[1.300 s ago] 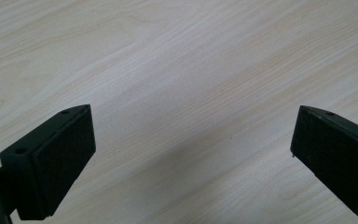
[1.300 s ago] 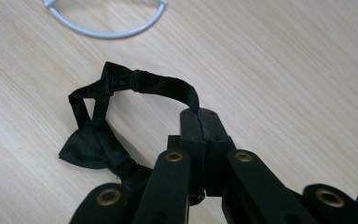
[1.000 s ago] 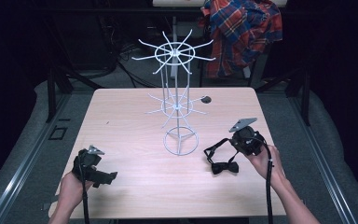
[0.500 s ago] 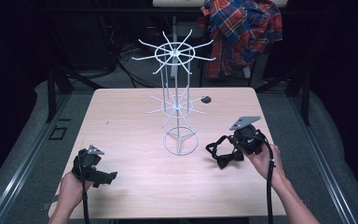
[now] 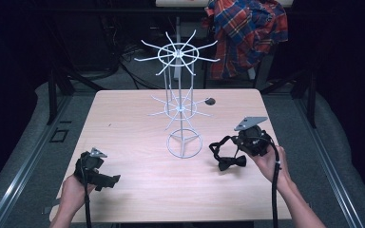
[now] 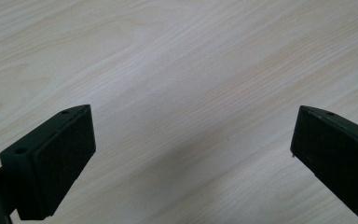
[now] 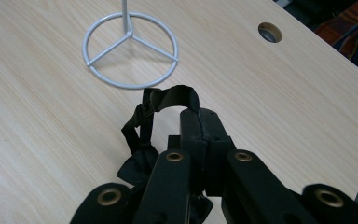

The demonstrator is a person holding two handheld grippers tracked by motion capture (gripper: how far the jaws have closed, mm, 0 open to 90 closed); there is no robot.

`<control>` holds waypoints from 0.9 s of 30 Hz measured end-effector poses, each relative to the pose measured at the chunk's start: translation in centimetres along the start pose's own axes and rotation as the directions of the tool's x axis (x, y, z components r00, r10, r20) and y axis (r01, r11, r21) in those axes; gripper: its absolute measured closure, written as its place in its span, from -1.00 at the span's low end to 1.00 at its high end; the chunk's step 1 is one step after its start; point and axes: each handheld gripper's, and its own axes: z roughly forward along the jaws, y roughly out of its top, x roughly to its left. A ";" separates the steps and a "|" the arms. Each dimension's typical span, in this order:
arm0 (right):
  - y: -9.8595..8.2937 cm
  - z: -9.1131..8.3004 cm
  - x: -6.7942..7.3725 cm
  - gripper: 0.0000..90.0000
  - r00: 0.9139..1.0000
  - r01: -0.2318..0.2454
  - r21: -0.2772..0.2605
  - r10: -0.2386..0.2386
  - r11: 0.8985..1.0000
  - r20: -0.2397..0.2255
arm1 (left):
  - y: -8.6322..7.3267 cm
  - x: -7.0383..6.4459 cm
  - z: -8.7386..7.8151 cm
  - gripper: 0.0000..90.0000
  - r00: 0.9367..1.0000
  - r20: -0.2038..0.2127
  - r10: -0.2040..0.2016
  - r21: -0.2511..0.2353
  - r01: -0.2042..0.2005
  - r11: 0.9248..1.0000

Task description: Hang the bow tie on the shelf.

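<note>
The high view takes in the whole bench (image 5: pixel 133 142): a white wire rack (image 5: pixel 179 107) stands near its middle, with spokes at two heights and a ring base. Everything else is placed from that rack. The right gripper (image 5: pixel 240 151) sits just right of the ring base, toward the person, held in the right hand (image 5: pixel 268 161). A black bow tie (image 5: pixel 228 156) hangs at its tip, the knotted bow low and the strap looping up toward the rack. The left gripper (image 5: pixel 105 180) lies well left of the rack and nearer the person, low over the wood in the left hand (image 5: pixel 71 187). A round hole (image 5: pixel 210 101) in the bench shows right of the rack's lower spokes, and a plaid shirt (image 5: pixel 247 33) hangs behind the rack, beyond the bench.

The right gripper view gives what the high view cannot: the jaws are pressed together with the bow tie's strap (image 7: pixel 168 100) pinched between them. The strap arcs out from the jaw tips toward the rack's ring base (image 7: pixel 130 49), and the bow (image 7: pixel 137 168) sags to the left of the closed jaws, below their tips.

The left gripper view shows its two jaws spread wide apart, with bare wood grain between them and nothing gripped.
</note>
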 end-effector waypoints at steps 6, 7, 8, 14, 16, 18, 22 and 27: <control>0.3 -0.4 0.1 1.00 1.000 -0.002 -0.021 0.002 1.000 0.000 | 0.0 0.0 -0.1 -1.00 1.000 0.006 0.001 0.001 -0.001 1.000; 0.3 -0.4 0.2 1.00 1.000 0.002 -0.021 -0.002 1.000 0.001 | 0.0 0.0 -0.1 -1.00 1.000 0.006 0.001 0.001 -0.001 1.000; 0.4 -0.4 0.2 1.00 1.000 0.001 -0.023 -0.001 1.000 -0.002 | 0.0 0.0 -0.1 -1.00 1.000 0.004 0.002 0.000 -0.002 1.000; 0.7 -0.7 0.2 1.00 1.000 0.004 -0.026 -0.004 1.000 -0.001 | 0.0 -0.1 -0.2 -1.00 1.000 0.006 0.004 -0.002 -0.004 1.000; 0.9 -0.8 0.3 1.00 1.000 0.005 -0.038 -0.005 0.999 -0.002 | 0.0 -0.1 -0.2 -1.00 1.000 0.004 0.004 -0.004 -0.004 1.000; 1.1 -0.8 0.3 1.00 1.000 0.006 -0.044 -0.006 0.999 -0.003 | 0.0 0.0 -0.2 -1.00 1.000 0.004 0.004 -0.004 -0.004 1.000; 1.7 -1.0 0.4 1.00 1.000 0.002 -0.063 -0.002 0.998 -0.008 | 0.0 0.0 -0.2 -1.00 1.000 0.002 0.003 -0.009 -0.003 1.000; 2.4 -1.0 0.6 1.00 1.000 0.007 -0.075 -0.007 0.997 -0.003 | -0.1 0.0 -0.2 -1.00 1.000 0.008 0.003 -0.007 -0.003 1.000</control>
